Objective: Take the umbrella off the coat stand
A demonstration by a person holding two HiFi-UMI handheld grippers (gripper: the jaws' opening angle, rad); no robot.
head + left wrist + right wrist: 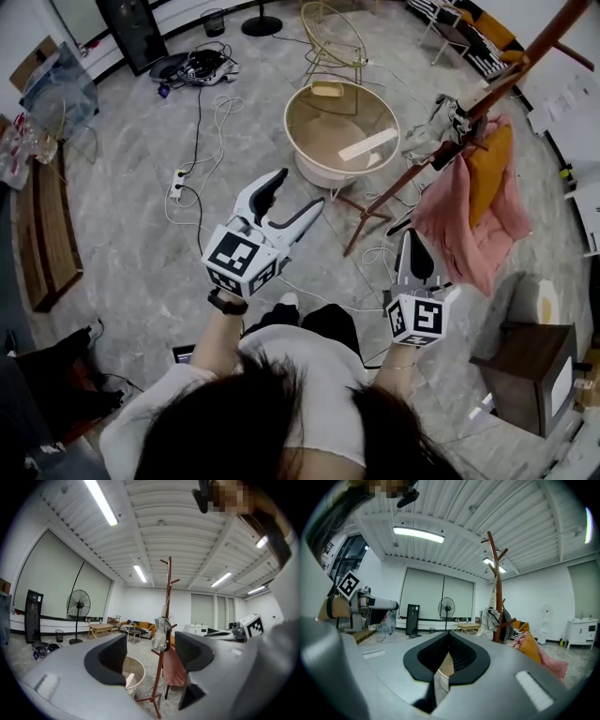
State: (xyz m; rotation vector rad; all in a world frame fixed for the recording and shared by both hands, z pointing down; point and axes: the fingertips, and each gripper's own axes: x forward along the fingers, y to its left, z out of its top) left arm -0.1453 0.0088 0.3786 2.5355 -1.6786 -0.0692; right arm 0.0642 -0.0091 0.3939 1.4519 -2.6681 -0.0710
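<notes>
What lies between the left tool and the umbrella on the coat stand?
In the head view, the round table stands between the left tool and the umbrella; nothing sits between the tool's open jaws.

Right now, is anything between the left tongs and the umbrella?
Nothing visible. The open left tongs look straight at the umbrella on the stand; the table sits low, left of that line.

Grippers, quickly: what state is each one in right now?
Left gripper: open, nothing between its jaws.
Right gripper: shut, holding nothing.
</notes>
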